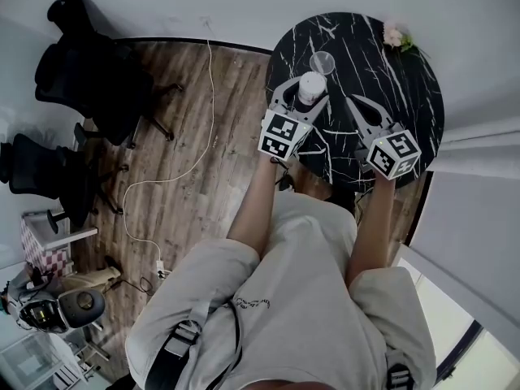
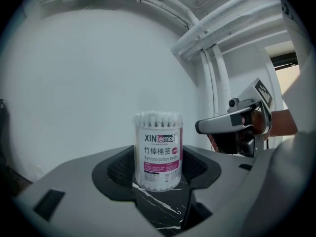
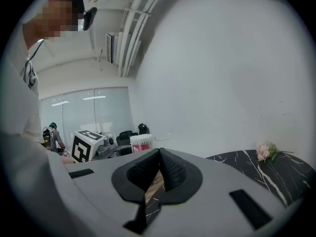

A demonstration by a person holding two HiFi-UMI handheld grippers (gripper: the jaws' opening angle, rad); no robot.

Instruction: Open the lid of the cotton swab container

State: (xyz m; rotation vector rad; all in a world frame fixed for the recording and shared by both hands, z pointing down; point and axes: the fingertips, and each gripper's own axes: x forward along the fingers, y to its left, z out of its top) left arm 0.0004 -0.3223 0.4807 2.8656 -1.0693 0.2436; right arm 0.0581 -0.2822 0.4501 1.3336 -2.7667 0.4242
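My left gripper (image 1: 305, 94) is clenched on the swab container (image 2: 158, 152): the container stands upright on the table (image 1: 410, 96), seated between the two pads, which bear on its left and right walls near their far ends. Cotton tips show at its top. Behind the container, apart from it, a clear round piece (image 1: 322, 62) lies on the table; I cannot tell whether it is the lid. My right gripper (image 1: 353, 101) sits to the right, apart from the container, with its jaws closed together and nothing between them. A small flower (image 1: 397, 36) rests at the table's far right rim.
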